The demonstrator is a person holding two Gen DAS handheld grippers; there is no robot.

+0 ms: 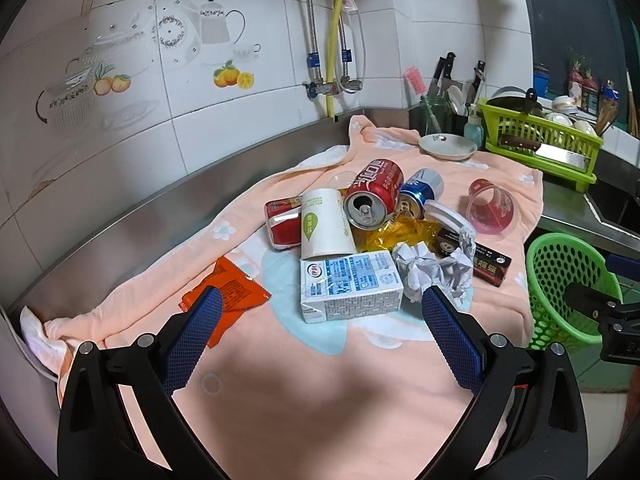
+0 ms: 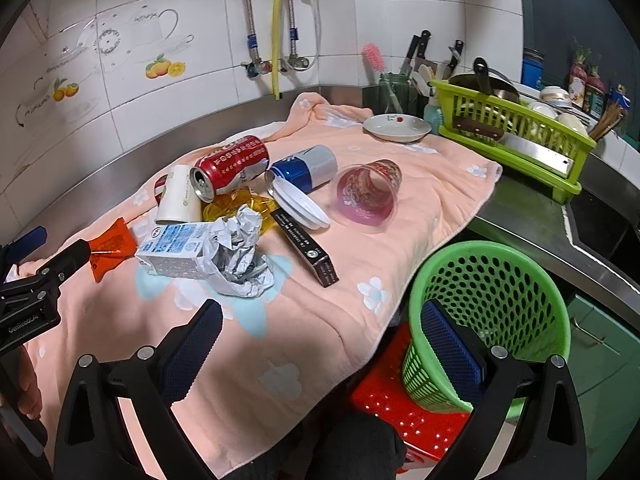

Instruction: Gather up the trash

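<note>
A trash pile lies on a peach towel (image 1: 280, 380): white milk carton (image 1: 350, 286), crumpled paper (image 1: 434, 270), paper cup (image 1: 324, 224), red can (image 1: 374, 192), blue can (image 1: 420, 192), orange wrapper (image 1: 228, 296), black box (image 1: 476, 252), yellow wrapper (image 1: 396, 234), clear pink cup (image 1: 490, 206). My left gripper (image 1: 320, 308) is open and empty, just short of the carton. My right gripper (image 2: 320, 316) is open and empty over the towel's front edge, beside the green mesh basket (image 2: 492, 312). The carton (image 2: 172, 252) and paper (image 2: 240, 256) lie ahead of it.
A white dish (image 1: 448, 146) sits at the towel's back. A green dish rack (image 1: 540, 140) with a cleaver stands at the right by the sink. A red stool (image 2: 400, 404) is under the basket. A tiled wall with pipes is behind.
</note>
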